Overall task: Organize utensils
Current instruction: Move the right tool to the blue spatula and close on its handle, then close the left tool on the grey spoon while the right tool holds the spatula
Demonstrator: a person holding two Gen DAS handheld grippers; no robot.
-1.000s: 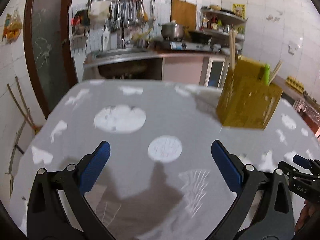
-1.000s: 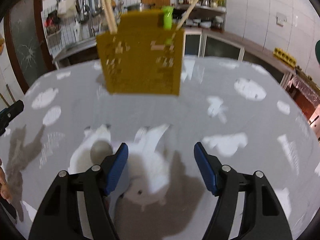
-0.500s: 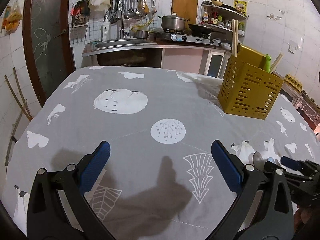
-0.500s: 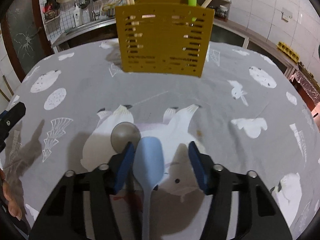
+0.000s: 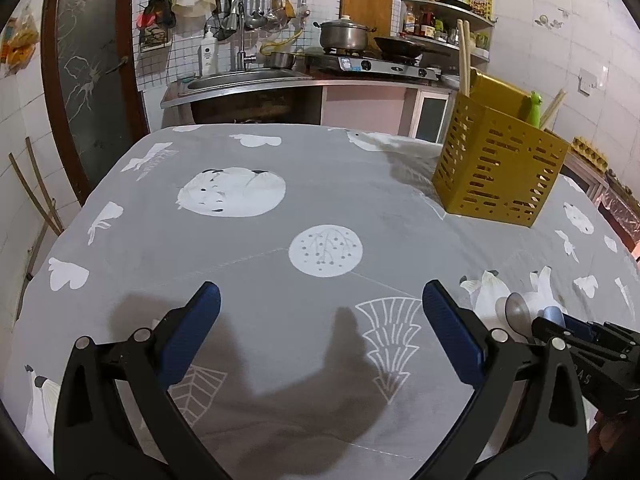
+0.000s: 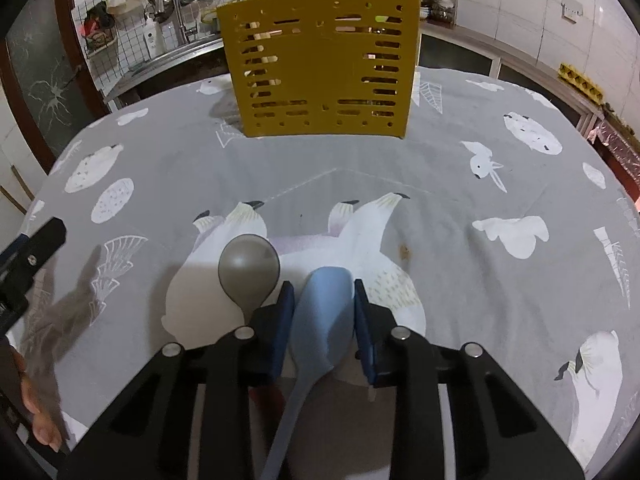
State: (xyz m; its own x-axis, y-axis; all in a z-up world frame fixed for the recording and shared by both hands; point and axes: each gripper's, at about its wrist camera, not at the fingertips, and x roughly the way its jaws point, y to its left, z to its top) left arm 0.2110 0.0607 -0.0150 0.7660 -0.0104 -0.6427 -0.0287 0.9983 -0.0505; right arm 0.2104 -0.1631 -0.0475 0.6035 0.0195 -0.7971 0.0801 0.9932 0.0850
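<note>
A light blue spoon (image 6: 322, 312) lies on the grey patterned tablecloth (image 6: 460, 184), handle toward the camera. My right gripper (image 6: 324, 300) is tilted down over it. Its jaws are closing and the blue pads meet both sides of the spoon's bowl. A grey metal spoon (image 6: 248, 270) lies just left of it, outside the jaws. The yellow slotted utensil holder (image 6: 320, 68) stands behind them, with chopsticks and a green item in it. My left gripper (image 5: 320, 312) hovers open over bare cloth, nothing between its fingers. In the left wrist view both spoons (image 5: 518, 312) sit at its right.
A kitchen counter with sink (image 5: 244, 78), stove and pots (image 5: 344, 36) runs behind the table. A dark door (image 5: 92, 72) stands at the left. A person's fingers (image 6: 40, 420) show at the lower left edge of the right wrist view.
The right gripper has come down and forward over the blue spoon, and its jaws have narrowed onto the bowl. The left gripper has stayed open in about the same place.
</note>
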